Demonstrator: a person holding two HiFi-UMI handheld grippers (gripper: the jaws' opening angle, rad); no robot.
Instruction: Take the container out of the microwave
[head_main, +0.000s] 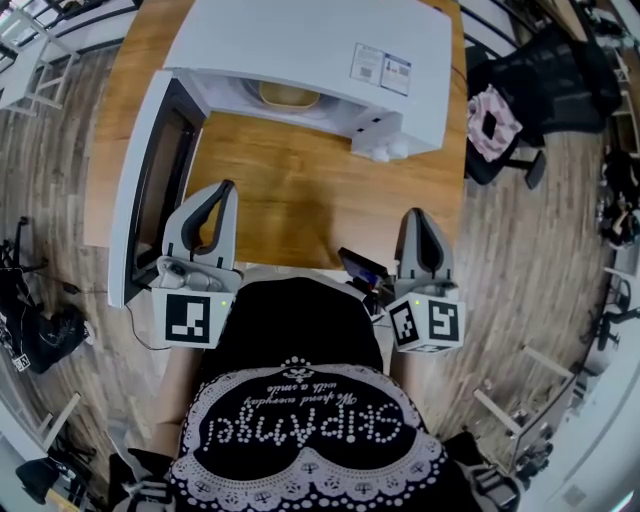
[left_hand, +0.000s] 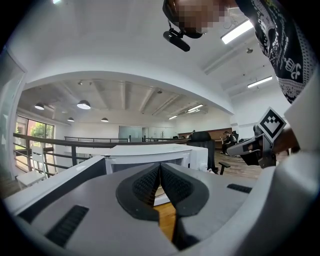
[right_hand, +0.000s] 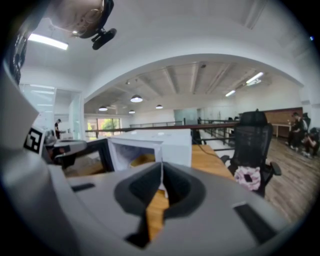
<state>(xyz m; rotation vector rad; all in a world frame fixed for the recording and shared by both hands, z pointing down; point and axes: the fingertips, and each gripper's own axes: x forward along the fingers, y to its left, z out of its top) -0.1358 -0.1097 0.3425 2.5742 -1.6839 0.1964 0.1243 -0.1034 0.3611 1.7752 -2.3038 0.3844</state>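
- Head view: a white microwave (head_main: 310, 45) stands at 12 o'clock on the wooden table (head_main: 300, 210), with its door (head_main: 140, 190) swung open toward 9 o'clock.
- The tan container (head_main: 289, 96) sits inside the microwave.
- The left gripper (head_main: 227, 189) at 8 o'clock and the right gripper (head_main: 418, 214) at 4 o'clock hang over the near part of the table, both apart from the microwave.
- Left gripper view: the fingers (left_hand: 145, 187) are clenched together with nothing between them. The microwave lies straight ahead at 12 o'clock, and the right gripper shows at 3 o'clock.
- Right gripper view: the fingers are pressed together and empty. The open microwave is at 11 o'clock with the container visible inside, and a black chair (right_hand: 255, 135) is at 3 o'clock.
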